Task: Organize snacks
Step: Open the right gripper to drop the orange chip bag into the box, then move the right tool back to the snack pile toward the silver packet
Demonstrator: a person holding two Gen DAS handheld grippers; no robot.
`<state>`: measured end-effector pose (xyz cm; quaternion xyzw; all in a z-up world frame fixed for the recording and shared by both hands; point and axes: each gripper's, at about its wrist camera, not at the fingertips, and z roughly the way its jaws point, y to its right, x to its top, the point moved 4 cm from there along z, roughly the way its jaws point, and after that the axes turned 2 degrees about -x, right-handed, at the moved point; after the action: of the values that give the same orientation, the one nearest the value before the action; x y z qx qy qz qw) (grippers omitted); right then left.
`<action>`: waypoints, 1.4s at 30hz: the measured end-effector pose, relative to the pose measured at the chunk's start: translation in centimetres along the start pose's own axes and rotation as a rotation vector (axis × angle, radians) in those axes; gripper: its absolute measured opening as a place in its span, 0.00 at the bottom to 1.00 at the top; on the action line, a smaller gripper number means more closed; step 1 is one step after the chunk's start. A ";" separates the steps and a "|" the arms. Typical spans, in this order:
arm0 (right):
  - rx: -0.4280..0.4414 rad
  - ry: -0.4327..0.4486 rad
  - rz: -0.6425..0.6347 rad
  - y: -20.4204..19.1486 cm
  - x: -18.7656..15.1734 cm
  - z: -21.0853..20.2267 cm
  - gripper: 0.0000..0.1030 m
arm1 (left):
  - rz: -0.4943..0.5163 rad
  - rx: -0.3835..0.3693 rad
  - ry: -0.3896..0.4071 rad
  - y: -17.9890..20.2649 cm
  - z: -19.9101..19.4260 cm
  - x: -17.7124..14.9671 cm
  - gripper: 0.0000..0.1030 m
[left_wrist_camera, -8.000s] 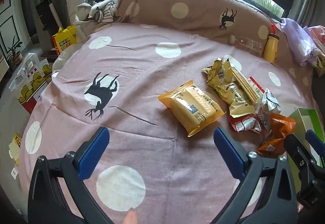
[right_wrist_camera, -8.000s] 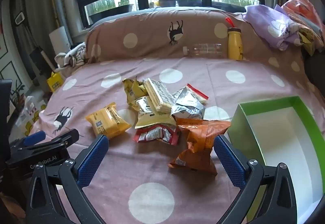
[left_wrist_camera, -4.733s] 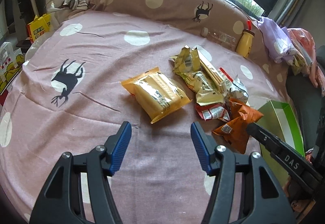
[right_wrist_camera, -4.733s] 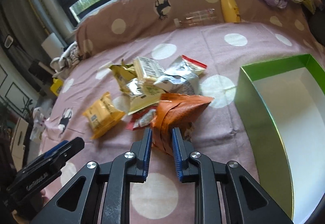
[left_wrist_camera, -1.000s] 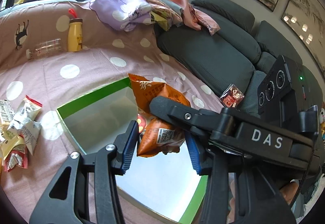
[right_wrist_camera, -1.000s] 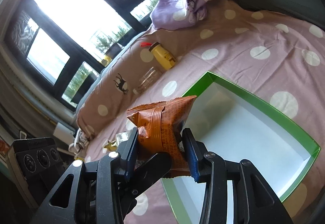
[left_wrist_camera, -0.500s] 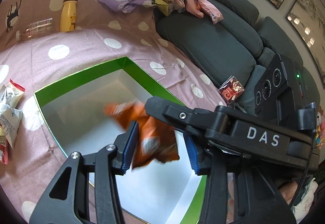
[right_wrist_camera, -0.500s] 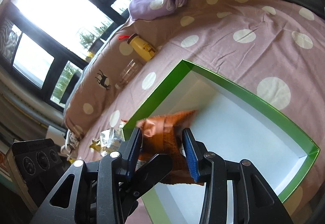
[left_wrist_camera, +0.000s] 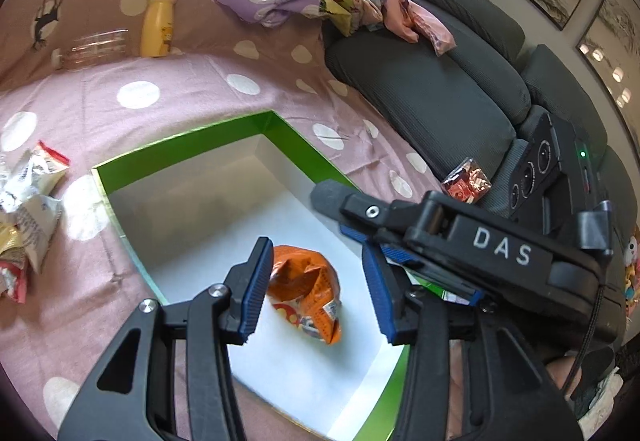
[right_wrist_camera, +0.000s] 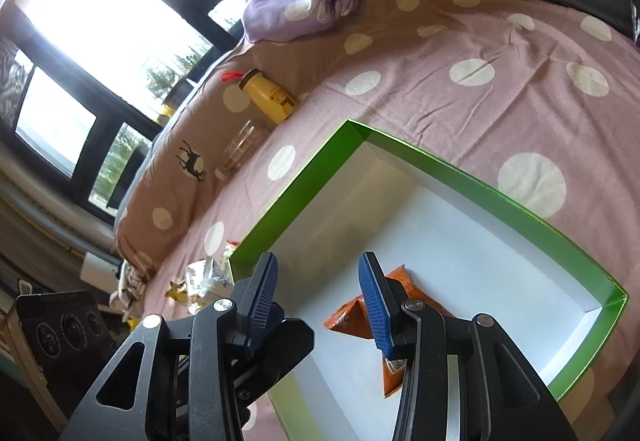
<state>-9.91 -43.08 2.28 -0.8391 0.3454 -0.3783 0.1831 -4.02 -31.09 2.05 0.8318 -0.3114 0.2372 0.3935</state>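
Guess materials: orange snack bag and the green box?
Orange snack bag: thin plastic or foil film, likely; glossy, sharply crinkled, printed. Green box: looks like paperboard; thin straight walls, folded corners, shiny green outside, matte white inside.

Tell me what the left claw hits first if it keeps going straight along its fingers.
Most likely the orange bag lying on the white floor of the green box. It sits right between the left claw's open fingers in the left wrist view, though depth is unclear.

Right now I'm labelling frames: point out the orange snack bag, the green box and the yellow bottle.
orange snack bag (left_wrist_camera: 306, 291), left wrist view, crumpled middle.
green box (right_wrist_camera: 296, 197), right wrist view, left wall.
yellow bottle (left_wrist_camera: 158, 29), left wrist view, body.
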 end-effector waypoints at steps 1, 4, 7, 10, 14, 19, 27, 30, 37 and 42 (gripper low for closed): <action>-0.003 0.011 -0.004 -0.1 0.0 -0.1 0.44 | -0.002 0.012 0.008 -0.2 -0.5 0.0 0.45; 0.033 0.044 -0.013 -0.8 0.0 -0.5 0.63 | -0.012 0.036 0.034 -1.0 -2.7 -0.2 0.49; 0.040 0.077 -0.047 -1.9 0.0 -0.7 0.87 | -0.049 0.059 0.083 -2.6 -5.7 -0.6 0.62; 0.009 0.110 -0.099 -3.4 -0.3 -0.8 0.89 | -0.109 0.129 0.157 -4.5 -9.0 -0.9 0.78; 0.034 0.116 -0.167 -5.9 -1.2 -0.7 0.90 | -0.193 0.250 0.248 -7.1 -13.5 -1.8 0.87; 0.072 0.128 -0.256 -9.5 -2.8 -0.6 0.94 | -0.292 0.358 0.341 -10.0 -18.2 -3.5 0.88; 0.121 0.094 -0.359 -14.2 -6.6 1.4 0.97 | -0.442 0.541 0.441 -16.7 -23.4 -7.7 0.88; 0.096 0.081 -0.399 -15.6 -8.2 2.8 0.97 | -0.507 0.519 0.482 -18.6 -25.0 -8.8 0.88; 0.068 0.041 -0.490 -17.9 -11.6 5.2 0.97 | -0.542 0.616 0.509 -20.5 -27.1 -9.8 0.88; 0.014 0.023 -0.528 -17.9 -12.6 6.3 0.97 | -0.560 0.676 0.495 -21.4 -27.9 -10.6 0.88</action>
<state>-3.20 -21.38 1.97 -0.8946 0.1135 -0.4248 0.0800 -0.48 5.42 0.57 0.8832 0.1205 0.4003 0.2125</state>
